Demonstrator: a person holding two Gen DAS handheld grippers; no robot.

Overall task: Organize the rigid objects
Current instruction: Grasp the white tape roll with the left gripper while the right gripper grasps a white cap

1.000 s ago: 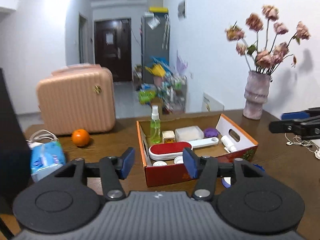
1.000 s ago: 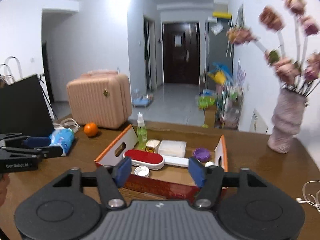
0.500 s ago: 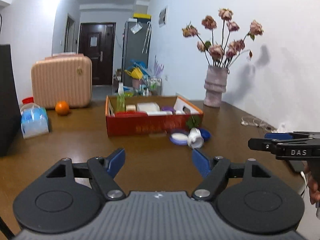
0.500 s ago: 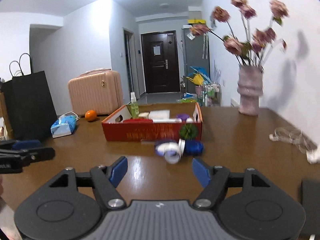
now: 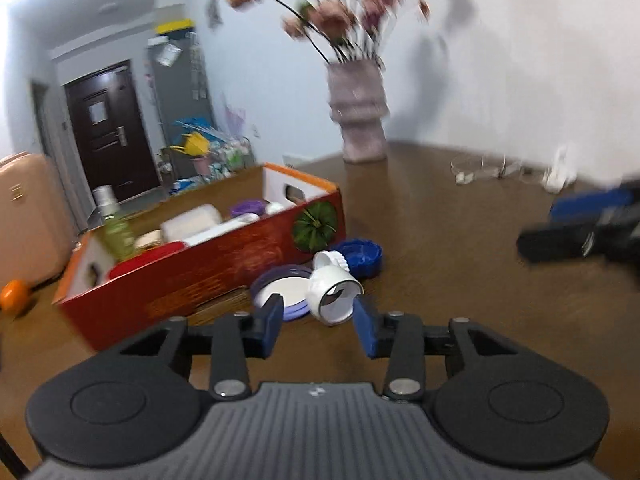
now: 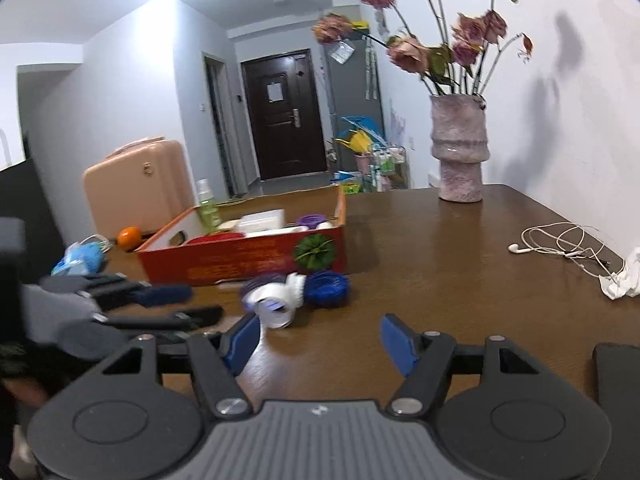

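A red cardboard box [image 5: 208,264] [image 6: 240,256] holds a green spray bottle [image 5: 118,232], a red-topped case, a white block and a purple lid. In front of it on the brown table lie a white jar [image 5: 334,290] [image 6: 276,300] on its side, a purple-rimmed lid [image 5: 282,294] and a blue lid [image 5: 360,254] [image 6: 328,286]. My left gripper [image 5: 320,330] is open, its fingertips just short of the white jar. My right gripper [image 6: 320,340] is open and empty, a little nearer than the jar. The left gripper also shows in the right wrist view [image 6: 160,300].
A grey vase [image 6: 460,152] of dried flowers stands at the back right. White earphones [image 6: 560,244] and crumpled paper [image 6: 624,276] lie at the right. An orange [image 6: 129,237], a blue tissue pack [image 6: 80,258] and a pink suitcase [image 6: 136,188] are at the left.
Both grippers have moved forward toward the loose jar and lids in front of the box. The left gripper has closed in on the white jar. Both stay open.
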